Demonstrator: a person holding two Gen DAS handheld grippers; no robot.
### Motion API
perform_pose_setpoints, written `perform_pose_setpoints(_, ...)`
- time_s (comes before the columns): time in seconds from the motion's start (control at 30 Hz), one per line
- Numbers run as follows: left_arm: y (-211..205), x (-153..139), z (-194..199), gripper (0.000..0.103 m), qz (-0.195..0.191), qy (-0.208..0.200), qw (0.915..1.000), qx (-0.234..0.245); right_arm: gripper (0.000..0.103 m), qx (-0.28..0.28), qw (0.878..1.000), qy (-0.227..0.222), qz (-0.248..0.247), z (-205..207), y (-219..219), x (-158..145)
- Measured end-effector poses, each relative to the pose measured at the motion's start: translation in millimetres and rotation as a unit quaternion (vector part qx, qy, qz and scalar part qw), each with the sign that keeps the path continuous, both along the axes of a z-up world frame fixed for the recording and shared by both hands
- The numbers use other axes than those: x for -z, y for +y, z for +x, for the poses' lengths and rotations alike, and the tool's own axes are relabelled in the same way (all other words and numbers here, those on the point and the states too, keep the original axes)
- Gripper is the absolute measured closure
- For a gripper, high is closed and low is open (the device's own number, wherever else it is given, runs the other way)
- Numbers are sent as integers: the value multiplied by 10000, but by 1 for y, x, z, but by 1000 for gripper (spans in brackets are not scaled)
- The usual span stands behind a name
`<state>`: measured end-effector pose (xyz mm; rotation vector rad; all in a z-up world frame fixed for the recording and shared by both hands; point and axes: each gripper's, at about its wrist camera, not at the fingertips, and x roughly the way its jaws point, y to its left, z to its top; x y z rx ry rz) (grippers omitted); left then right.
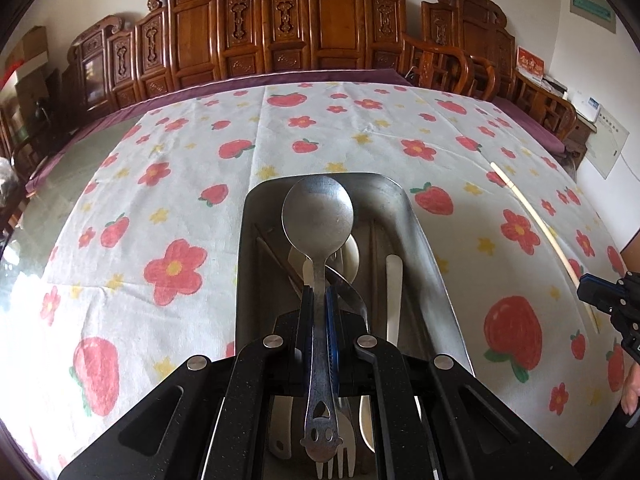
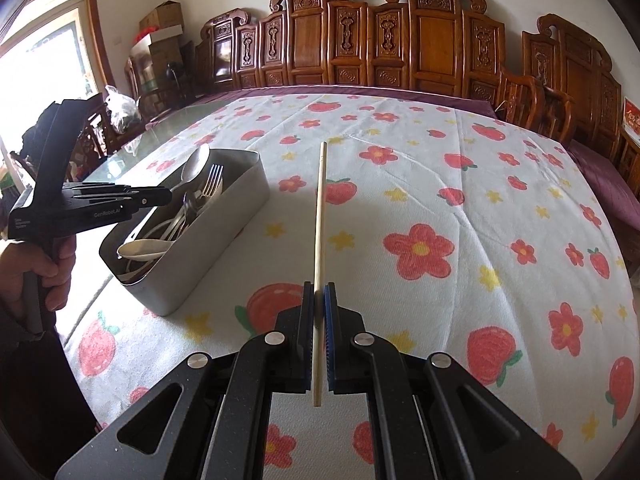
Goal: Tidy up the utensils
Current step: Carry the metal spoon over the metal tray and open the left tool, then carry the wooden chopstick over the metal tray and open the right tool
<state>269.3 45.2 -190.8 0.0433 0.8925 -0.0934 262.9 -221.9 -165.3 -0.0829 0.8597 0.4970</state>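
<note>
The left gripper (image 1: 319, 300) clamps a metal spoon (image 1: 318, 216) above the steel box (image 1: 424, 240) of cutlery. The right gripper (image 2: 319, 300) pinches a chopstick (image 2: 320, 216) over the table (image 2: 440, 152).

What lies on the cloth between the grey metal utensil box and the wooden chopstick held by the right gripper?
Nothing: right wrist view shows only bare floral tablecloth between box and chopstick.
</note>
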Motion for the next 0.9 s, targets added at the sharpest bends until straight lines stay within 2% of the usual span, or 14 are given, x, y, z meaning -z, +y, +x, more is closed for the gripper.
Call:
perform_pose_setpoints(0.4, 8, 11, 8, 97, -62, 298, 9994, -164, 97, 3, 10000, 24, 29, -3, 4, -1)
perform_pose_setpoints(0.63, 12, -13, -2, 97, -136, -3, 9998, -120, 97, 33, 10000, 17, 1, -8, 16, -8)
perform_pose_setpoints(0.9, 30, -39, -12, 97, -139, -337, 9993, -96, 97, -74, 9992, 88, 388, -12, 55, -22)
